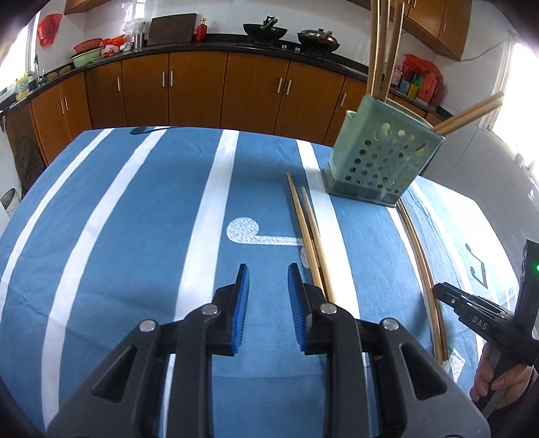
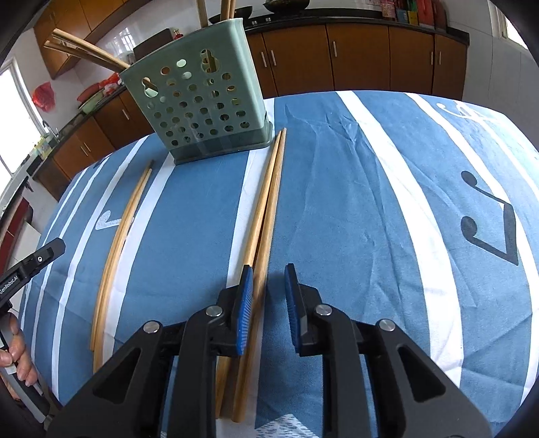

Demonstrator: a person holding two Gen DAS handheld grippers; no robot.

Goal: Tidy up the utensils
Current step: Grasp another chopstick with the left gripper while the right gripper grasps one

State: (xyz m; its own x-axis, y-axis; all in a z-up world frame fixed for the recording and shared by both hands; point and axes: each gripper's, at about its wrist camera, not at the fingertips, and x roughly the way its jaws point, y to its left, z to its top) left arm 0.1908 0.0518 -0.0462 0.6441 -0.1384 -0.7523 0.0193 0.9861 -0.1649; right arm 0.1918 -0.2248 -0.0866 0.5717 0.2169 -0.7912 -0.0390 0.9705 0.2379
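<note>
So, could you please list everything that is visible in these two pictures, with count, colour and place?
utensil holder: one, pale green, perforated, standing at the table's far side.
chopsticks in holder: several, light wood, some upright, some leaning.
left chopstick pair: two, light wood, lying on the cloth left of the holder.
right chopstick pair: two, light wood, lying right of the holder.
tablecloth: one, blue, white stripes, music notes.
cabinets: brown, under a black counter.
woks: two, black, on the counter.
left gripper: black, blue jaws open, empty.
right gripper: black, blue jaws open over the right pair.
</note>
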